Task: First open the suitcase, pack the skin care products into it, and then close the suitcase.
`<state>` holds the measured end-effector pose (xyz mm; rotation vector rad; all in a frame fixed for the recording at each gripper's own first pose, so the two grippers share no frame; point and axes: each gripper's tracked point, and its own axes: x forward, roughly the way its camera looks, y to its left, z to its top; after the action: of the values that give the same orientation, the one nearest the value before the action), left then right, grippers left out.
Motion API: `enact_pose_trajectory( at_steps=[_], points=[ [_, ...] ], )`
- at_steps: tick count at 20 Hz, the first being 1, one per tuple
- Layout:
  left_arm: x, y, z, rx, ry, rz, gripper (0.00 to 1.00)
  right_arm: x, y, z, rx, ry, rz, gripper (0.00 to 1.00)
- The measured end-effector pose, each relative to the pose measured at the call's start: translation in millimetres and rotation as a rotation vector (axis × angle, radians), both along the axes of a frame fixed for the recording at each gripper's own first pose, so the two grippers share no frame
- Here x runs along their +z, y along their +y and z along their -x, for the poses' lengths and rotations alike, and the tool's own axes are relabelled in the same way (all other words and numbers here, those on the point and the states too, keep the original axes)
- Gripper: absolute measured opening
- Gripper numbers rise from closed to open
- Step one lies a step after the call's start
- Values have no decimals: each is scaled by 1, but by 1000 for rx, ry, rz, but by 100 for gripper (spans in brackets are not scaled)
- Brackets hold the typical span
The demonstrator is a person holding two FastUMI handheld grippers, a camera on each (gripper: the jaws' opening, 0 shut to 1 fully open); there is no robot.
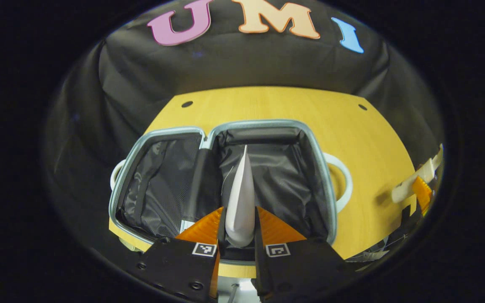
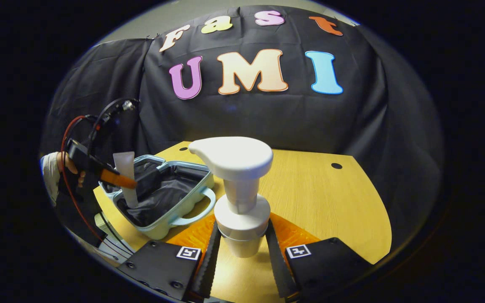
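An open suitcase (image 1: 329, 185) with a pale blue rim and black lining lies flat on the yellow table (image 1: 364, 139). My left gripper (image 1: 239, 219) is shut on a white tube (image 1: 242, 189), seen edge-on, held over the right half of the case. In the right gripper view the tube (image 2: 124, 168) stands upright, its lower end down inside the suitcase (image 2: 171, 219), with the left gripper (image 2: 114, 177) clamped on its middle. My right gripper (image 2: 242, 237) is shut on a white pump bottle (image 2: 238, 168), held just above the table to the right of the case.
White handles (image 1: 343, 181) stick out from the suitcase's sides. The table (image 2: 331, 202) has small dark holes (image 2: 336, 166) near its far edge and bare wood right of the case. A hand (image 2: 53, 168) holds the left gripper at the table's left edge. Black cloth walls the booth behind.
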<state>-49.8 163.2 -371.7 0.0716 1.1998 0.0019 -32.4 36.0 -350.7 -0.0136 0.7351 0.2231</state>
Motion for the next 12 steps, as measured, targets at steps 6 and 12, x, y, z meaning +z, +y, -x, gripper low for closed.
enact_pose_trajectory(
  at_steps=[6,12],
  points=[
    [-33,0,-15,-32,74,7,28,22,5,-2,-43,0,13,59],
    [-55,5,-30,0,57,45,29,43,20,-16,-49,-21,12,59]
  ],
)
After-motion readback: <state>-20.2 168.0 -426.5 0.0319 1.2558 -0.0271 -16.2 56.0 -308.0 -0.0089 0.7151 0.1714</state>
